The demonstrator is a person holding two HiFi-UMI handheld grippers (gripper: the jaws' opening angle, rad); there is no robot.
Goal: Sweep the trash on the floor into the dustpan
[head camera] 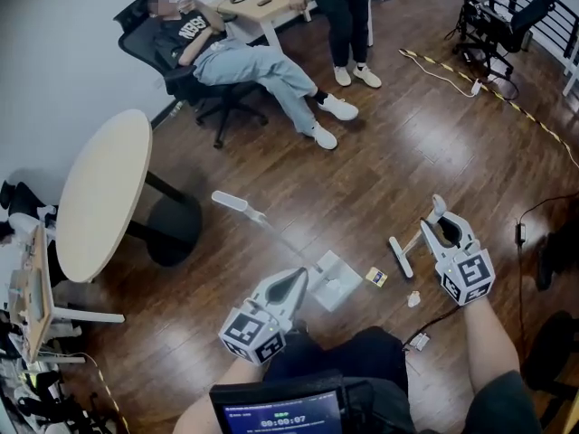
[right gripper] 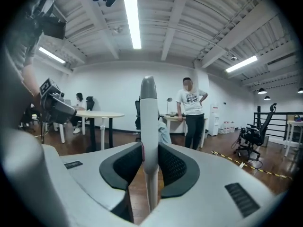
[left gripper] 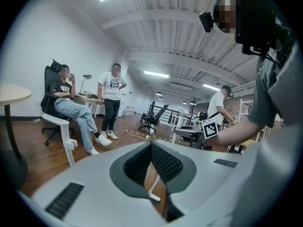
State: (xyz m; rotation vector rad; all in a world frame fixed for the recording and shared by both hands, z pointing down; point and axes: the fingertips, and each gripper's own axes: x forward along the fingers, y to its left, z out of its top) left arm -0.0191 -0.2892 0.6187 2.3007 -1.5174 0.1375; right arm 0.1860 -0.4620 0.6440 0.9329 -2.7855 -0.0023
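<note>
Gripping broom (head camera: 401, 257) by its handle in right gripper (head camera: 441, 222), jaws pressing on it. Holding left gripper (head camera: 297, 280) closed, empty, just beside dustpan (head camera: 336, 280). Lying on floor (head camera: 407, 152) between dustpan and broom: yellow trash piece (head camera: 376, 277).

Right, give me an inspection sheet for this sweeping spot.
Surface: dark wooden floor.
Job's things: dustpan on the floor, its long handle pointing toward the round table. The broom has its head on the floor to the dustpan's right. A yellow packet and a white scrap lie outside the pan.
Clutter: loaded rack at the left edge.
Grippers: left gripper shut, nothing between the jaws, beside the dustpan. Right gripper shut on the broom's handle.
Cables: black cable by the right arm; striped floor strip farther off.
Surroundings: seated person, standing person.
</note>
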